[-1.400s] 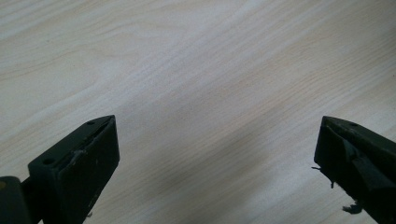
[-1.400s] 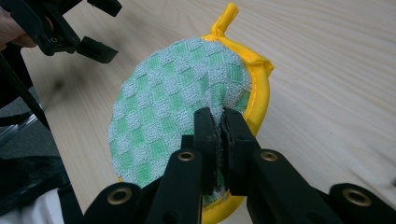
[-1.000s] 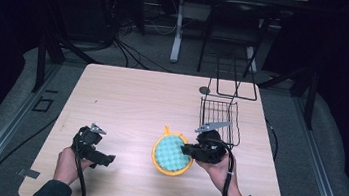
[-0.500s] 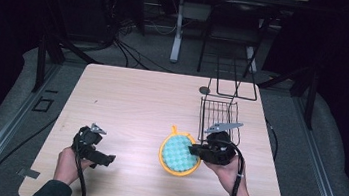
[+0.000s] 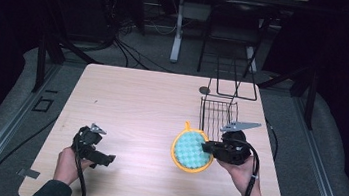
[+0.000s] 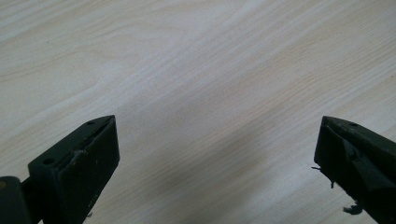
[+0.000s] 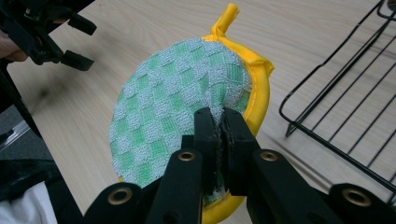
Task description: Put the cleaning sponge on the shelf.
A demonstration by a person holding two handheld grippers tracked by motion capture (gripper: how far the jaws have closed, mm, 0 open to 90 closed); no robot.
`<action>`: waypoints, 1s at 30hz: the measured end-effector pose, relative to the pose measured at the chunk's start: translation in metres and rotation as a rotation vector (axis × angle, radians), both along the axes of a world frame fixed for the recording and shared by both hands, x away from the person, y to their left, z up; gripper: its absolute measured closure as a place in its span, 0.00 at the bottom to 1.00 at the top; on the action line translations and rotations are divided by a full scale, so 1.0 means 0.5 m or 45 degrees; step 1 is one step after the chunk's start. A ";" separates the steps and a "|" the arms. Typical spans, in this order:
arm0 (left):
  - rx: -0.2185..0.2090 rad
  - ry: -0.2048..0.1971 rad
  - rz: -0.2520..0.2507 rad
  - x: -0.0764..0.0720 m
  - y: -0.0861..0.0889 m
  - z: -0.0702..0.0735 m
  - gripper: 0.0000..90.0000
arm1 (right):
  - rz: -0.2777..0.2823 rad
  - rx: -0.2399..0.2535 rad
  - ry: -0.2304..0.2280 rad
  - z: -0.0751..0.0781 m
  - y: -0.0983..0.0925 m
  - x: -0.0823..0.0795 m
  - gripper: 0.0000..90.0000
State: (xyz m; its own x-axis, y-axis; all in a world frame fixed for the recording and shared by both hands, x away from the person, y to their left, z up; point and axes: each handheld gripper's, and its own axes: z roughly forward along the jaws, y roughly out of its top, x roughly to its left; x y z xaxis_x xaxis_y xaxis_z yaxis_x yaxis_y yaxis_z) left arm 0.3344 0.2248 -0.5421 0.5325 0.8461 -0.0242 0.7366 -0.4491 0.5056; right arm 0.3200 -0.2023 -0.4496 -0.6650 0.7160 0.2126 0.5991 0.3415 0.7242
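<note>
The right tongs (image 7: 217,122) were clamped on the edge of a round green-checked pot holder (image 7: 177,116) with a yellow rim, holding it tilted up off the tabletop (image 5: 147,99) just beside a black wire rack (image 5: 217,113). The left tongs (image 6: 217,154) stood wide apart over bare wood near the tabletop's front left, well apart from the pot holder.
</note>
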 end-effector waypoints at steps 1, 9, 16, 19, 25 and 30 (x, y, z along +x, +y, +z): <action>0.000 0.004 -0.002 0.001 0.000 0.000 0.00 | -0.006 -0.002 -0.002 0.002 -0.005 0.000 0.96; 0.001 0.003 -0.003 0.001 0.000 0.000 0.00 | -0.059 0.006 -0.010 0.011 -0.038 0.001 0.96; 0.002 0.000 -0.004 0.000 0.000 0.000 0.00 | -0.103 0.002 -0.028 0.017 -0.064 0.007 0.96; 0.000 0.001 -0.004 0.001 0.000 0.000 0.00 | -0.132 0.003 -0.028 0.014 -0.075 0.012 0.96; 0.001 0.002 -0.004 0.001 -0.001 0.000 0.00 | -0.169 -0.007 -0.035 0.012 -0.090 0.021 0.96; 0.002 0.008 -0.003 0.001 -0.002 -0.001 0.00 | -0.189 -0.016 -0.038 0.011 -0.098 0.028 0.96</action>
State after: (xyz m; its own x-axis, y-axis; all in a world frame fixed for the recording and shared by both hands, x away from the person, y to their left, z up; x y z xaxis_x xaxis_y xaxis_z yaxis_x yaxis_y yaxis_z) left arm 0.3349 0.2238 -0.5425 0.5341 0.8450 -0.0259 0.7387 -0.4515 0.5006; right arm 0.3338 -0.2511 -0.4439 -0.5577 0.8092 0.1849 0.6220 0.2599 0.7386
